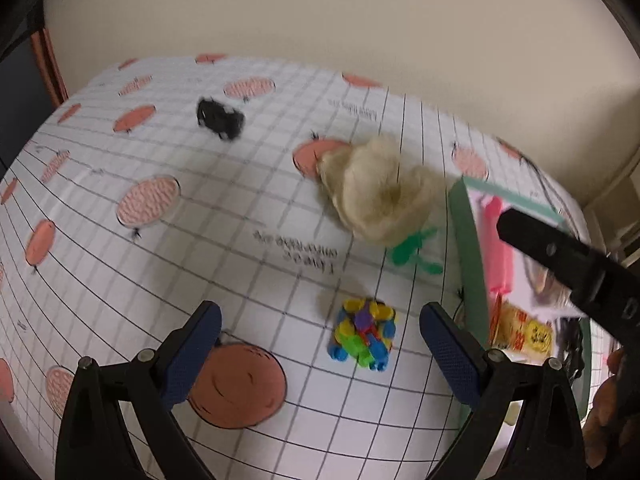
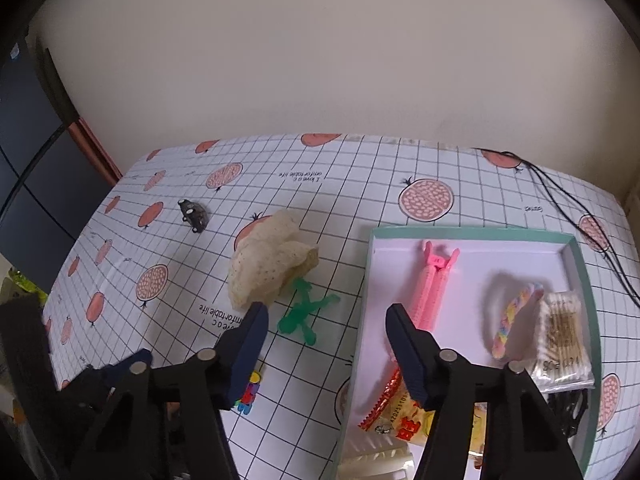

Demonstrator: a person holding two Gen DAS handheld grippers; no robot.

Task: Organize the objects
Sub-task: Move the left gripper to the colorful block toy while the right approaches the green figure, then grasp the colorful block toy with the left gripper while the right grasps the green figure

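Black toy car [image 2: 194, 215] far left of tray [image 2: 582, 264], well apart. Cream loofah [image 2: 269, 266] nearer tray, green figure [image 2: 305, 313] touching its edge. Multicolour block cluster [image 1: 363, 334] left of tray, between wide, empty left gripper [image 1: 320, 344] fingers: likely next pick. Right gripper [image 2: 324, 332] wide, empty, straddling tray's left wall. Pink clip [image 2: 431, 290], braided band [image 2: 514, 320], swab pack [image 2: 562, 338] inside tray, apparently sorted.
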